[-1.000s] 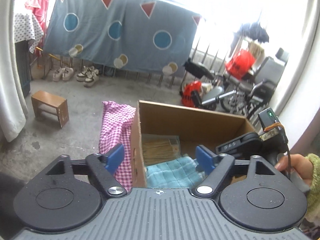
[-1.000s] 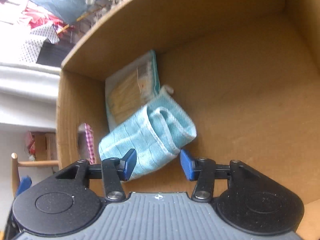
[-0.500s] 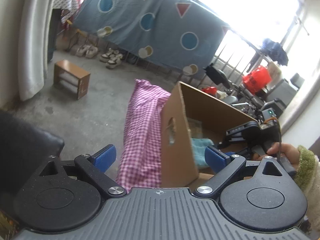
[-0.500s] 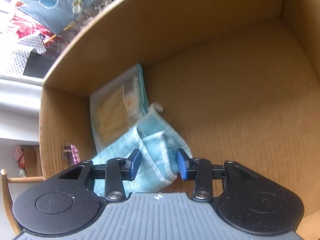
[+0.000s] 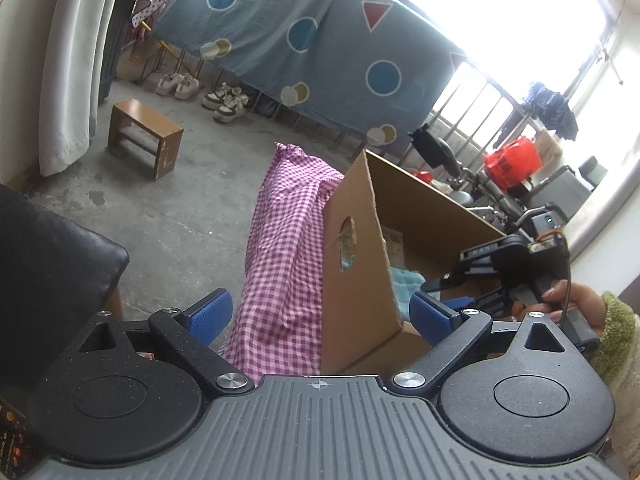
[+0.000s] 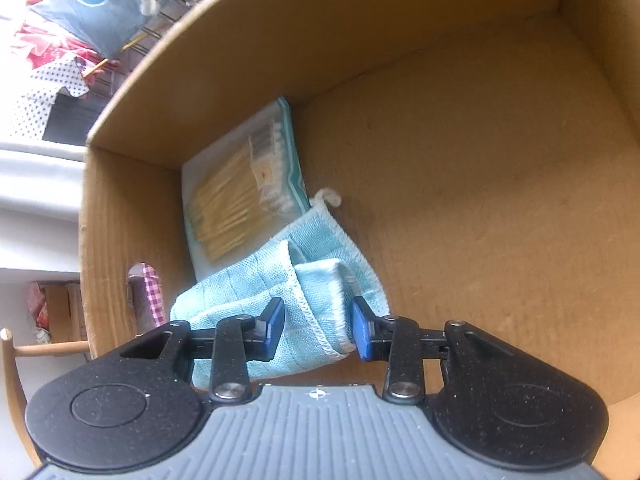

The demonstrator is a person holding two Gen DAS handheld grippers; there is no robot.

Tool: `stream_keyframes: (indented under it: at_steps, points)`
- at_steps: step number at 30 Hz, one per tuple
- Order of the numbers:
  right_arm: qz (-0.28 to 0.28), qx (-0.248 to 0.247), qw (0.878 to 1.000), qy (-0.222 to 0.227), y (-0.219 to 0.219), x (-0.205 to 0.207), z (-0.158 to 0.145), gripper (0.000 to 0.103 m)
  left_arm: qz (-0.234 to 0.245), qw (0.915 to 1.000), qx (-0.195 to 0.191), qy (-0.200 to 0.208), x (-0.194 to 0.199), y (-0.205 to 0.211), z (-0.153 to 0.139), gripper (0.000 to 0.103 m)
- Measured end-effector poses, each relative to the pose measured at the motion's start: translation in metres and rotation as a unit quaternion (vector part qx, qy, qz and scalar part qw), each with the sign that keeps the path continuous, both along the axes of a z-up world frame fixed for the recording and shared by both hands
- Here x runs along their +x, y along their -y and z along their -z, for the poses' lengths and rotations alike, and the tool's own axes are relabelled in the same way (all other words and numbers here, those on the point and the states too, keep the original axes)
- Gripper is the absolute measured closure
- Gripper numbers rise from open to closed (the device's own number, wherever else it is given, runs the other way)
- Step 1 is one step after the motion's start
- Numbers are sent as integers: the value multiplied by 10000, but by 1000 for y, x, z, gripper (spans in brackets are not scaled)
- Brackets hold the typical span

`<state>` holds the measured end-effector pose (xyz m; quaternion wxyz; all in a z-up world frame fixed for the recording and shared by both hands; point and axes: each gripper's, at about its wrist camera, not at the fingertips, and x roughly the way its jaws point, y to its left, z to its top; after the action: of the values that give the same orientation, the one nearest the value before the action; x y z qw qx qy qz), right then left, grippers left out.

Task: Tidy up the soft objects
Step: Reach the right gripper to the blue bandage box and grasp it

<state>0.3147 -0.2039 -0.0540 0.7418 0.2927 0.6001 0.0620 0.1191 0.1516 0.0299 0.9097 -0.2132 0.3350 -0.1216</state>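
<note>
Right gripper [image 6: 319, 328], jaws just eased wider, straddles the folded blue towel [image 6: 280, 304] on the cardboard box [image 6: 480, 200] floor, pads barely off it; bare floor stretches rightward. Left gripper [image 5: 320, 312] gapes empty, having swung outside to the box's corner by the checked cloth [image 5: 284, 256].

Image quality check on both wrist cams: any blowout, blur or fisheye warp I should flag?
Left wrist view: the window is blown out to white, and the hanging blue sheet bows with the fisheye. Right wrist view: even, soft light inside the cardboard box; its rim curves strongly, the cotton swab pack looks slightly soft, and the blue towel stays sharp.
</note>
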Motion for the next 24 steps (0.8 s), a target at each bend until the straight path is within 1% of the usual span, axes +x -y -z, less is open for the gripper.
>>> stream_keyframes:
  at_steps: [2,7,13,15,17,19,21,24]
  points:
    - [-8,-68,9998,177,3,-5,-9,57,33,10000,14,2,-4,2,-2,7]
    - [88,118,9970,761,21,-36,-47,56,150,9999,-52,-59,-13,7,-5,7]
    - [-52,580,9881,1421,45,-101,-95,56,349,9988,-226,-260,-18,14,0,7]
    - [-171,799,9835,1613,50,-126,-107,54,476,9981,-214,-338,-17,19,4,6]
    - [-297,986,9793,1741,47,-147,-112,51,626,9967,-203,-484,-14,23,13,5]
    - [-423,1166,9763,1776,43,-167,-111,51,683,9955,-189,-629,-10,27,22,5]
    - [-560,1339,9746,1705,33,-180,-102,51,776,9941,-178,-739,-6,31,31,5]
    - [-637,1539,9741,1530,19,-185,-82,51,911,9920,-193,-850,-2,35,39,5]
